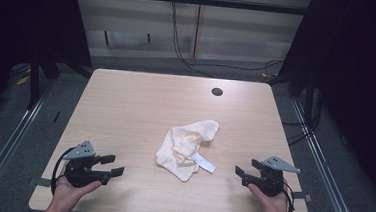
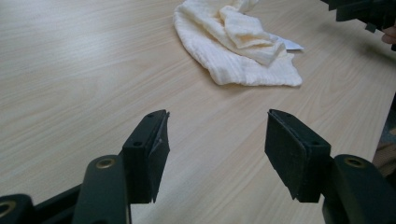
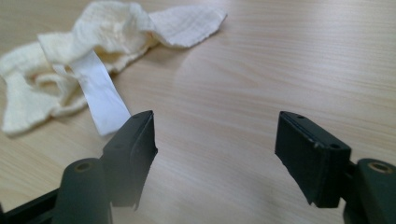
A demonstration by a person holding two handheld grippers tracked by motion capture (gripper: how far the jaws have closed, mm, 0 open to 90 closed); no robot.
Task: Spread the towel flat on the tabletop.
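Note:
A crumpled cream cloth (image 1: pixel 187 145) with a white label (image 1: pixel 205 163) lies near the middle of the wooden table (image 1: pixel 140 107). My left gripper (image 1: pixel 113 165) rests low at the front left, held in a hand, its jaws apart with nothing between them. At the front right my right gripper (image 1: pixel 239 175) is also held low and stands open and empty. In the left gripper view the cloth (image 2: pixel 238 44) lies ahead beyond the open gripper (image 2: pixel 217 140). In the right gripper view the cloth (image 3: pixel 84 51) and its label (image 3: pixel 103 95) lie ahead to the left of the open gripper (image 3: pixel 215 140).
A dark round grommet hole (image 1: pixel 217 92) sits near the table's far edge. Black cables (image 1: pixel 214 62) run over the floor behind the table. Dark frame posts and rails stand on both sides.

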